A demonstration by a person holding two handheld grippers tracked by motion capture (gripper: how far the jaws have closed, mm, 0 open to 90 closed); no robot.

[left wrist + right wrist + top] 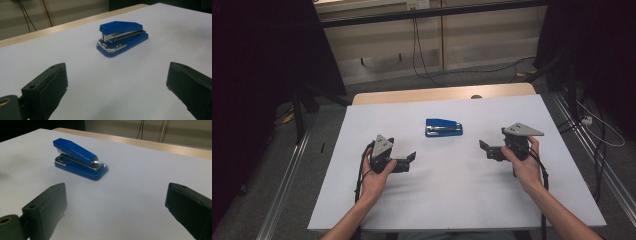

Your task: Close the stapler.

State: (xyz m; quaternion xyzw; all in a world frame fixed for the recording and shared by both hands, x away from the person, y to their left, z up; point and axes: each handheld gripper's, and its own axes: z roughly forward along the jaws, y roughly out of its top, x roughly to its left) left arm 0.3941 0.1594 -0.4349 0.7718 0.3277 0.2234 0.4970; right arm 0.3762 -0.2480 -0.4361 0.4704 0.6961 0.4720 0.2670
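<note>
One blue stapler (444,127) on white table (462,195), both grippers apart, empty

A small blue stapler (443,127) lies flat and upright on its base on the white table cover, in the middle of the table's far half, closed, with its long axis running left to right. Its top arm and base are glossy blue, with a shiny metal magazine (117,37) between them. From the right gripper view, its stapling nose (98,166) points towards the camera.
</note>
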